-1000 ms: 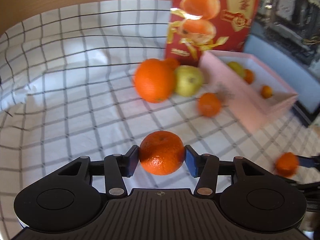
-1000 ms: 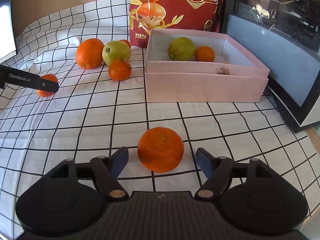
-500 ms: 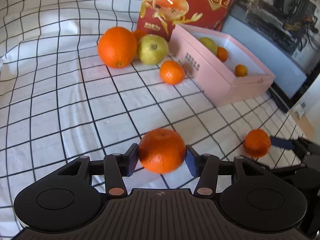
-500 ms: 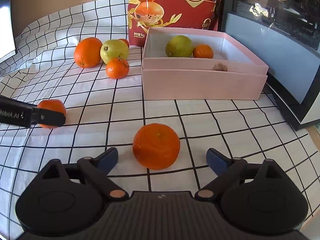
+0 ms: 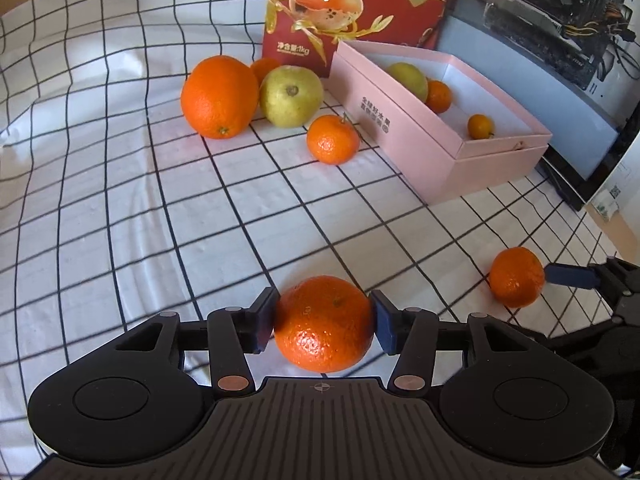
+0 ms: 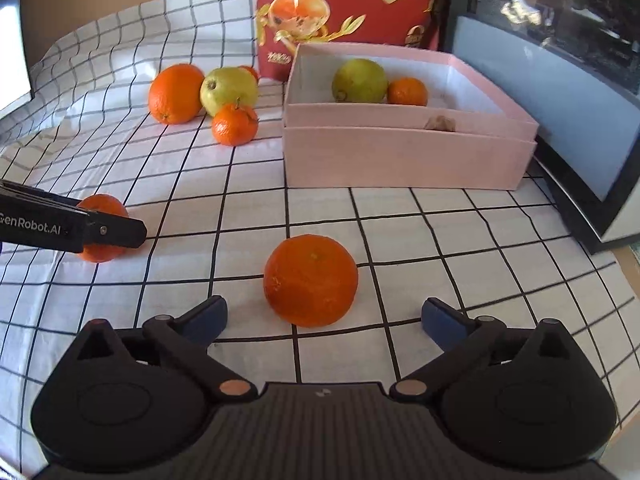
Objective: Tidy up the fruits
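On the checked cloth [image 5: 120,200], the left gripper [image 5: 323,320] clamps a mandarin [image 5: 324,324] low over the grid, while the right gripper [image 6: 323,316] is spreading its jaws, its orange [image 6: 311,280] sitting free between them, near the pink box [image 6: 404,152].

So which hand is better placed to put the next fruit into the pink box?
Left. The left claw is already closed on a mandarin. The right claw is opening, its pads clear of the other mandarin, which sits on the cloth before the pink box.
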